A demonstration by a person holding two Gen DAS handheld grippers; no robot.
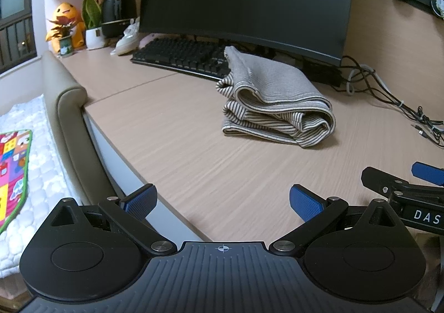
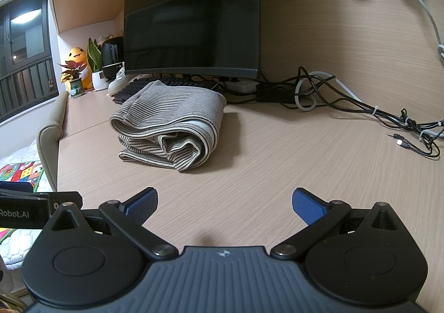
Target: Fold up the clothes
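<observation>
A striped beige and dark garment lies folded in a stack of layers on the wooden desk; it also shows in the right wrist view. My left gripper is open and empty, held near the desk's front edge, well short of the garment. My right gripper is open and empty, also short of the garment. The right gripper's body shows at the right edge of the left wrist view.
A monitor and black keyboard stand behind the garment. Tangled cables lie at the right back. Plants, a plush toy and a shoe sit at the far left. A padded bed edge borders the desk's left side.
</observation>
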